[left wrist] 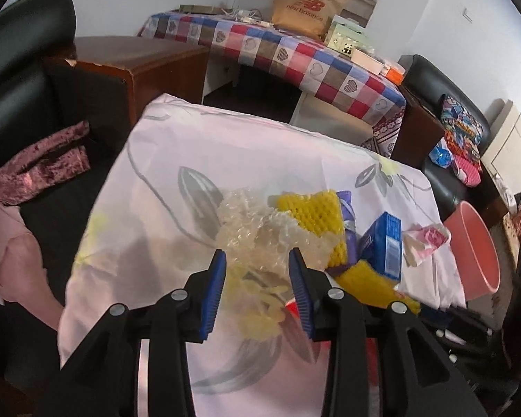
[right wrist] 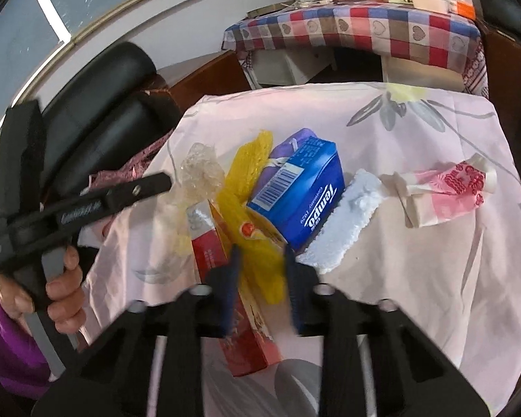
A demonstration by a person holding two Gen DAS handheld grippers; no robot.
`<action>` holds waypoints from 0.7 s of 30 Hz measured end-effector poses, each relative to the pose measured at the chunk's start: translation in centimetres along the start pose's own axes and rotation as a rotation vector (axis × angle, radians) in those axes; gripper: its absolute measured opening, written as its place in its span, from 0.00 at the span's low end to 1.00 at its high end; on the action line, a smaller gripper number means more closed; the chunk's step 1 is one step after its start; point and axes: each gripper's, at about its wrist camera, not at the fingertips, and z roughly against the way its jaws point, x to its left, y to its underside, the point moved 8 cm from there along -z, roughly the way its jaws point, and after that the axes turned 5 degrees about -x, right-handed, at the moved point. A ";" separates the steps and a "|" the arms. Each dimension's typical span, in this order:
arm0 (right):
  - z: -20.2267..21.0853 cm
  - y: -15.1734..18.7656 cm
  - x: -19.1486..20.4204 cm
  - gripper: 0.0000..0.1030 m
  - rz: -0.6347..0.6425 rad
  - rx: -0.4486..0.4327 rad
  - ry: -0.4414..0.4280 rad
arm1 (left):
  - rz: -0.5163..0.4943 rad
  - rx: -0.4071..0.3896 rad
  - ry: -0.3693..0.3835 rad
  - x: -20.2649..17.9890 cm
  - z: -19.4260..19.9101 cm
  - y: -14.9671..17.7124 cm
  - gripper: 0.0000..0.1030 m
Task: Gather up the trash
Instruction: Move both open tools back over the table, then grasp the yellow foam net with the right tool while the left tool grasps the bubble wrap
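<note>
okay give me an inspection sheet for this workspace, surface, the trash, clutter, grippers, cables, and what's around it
Surface: pink floral cloth covering the table, wrinkled.
Job's things: bubble wrap, yellow foam net, blue Tempo tissue pack, red carton, white foam piece, crumpled pink wrapper, all clustered mid-table; pink bin past the table's right edge.
Clutter: purple packet tucked behind the tissue pack.
Grippers: left gripper open, facing the bubble wrap; right gripper open, over the yellow net and red carton, blurred.
Cables: white cables on the checked table.
Surroundings: checked-cloth table with New Balance bag, black sofa, wooden cabinet.
</note>
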 end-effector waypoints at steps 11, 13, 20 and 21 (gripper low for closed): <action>4.0 0.1 -1.0 0.10 -0.012 -0.077 -0.018 | 0.191 0.129 -0.005 0.0 -4.4 0.4 0.36; 4.7 0.2 -1.3 0.10 -0.014 -0.090 -0.013 | 0.203 0.113 -0.032 0.6 -4.4 0.1 0.36; 5.7 0.4 -2.7 0.10 -0.040 -0.117 -0.004 | 0.200 0.074 -0.098 2.9 -4.7 -0.9 0.12; 5.8 0.5 -2.9 0.10 -0.042 -0.120 -0.003 | 0.187 0.062 -0.105 3.0 -4.5 -1.1 0.10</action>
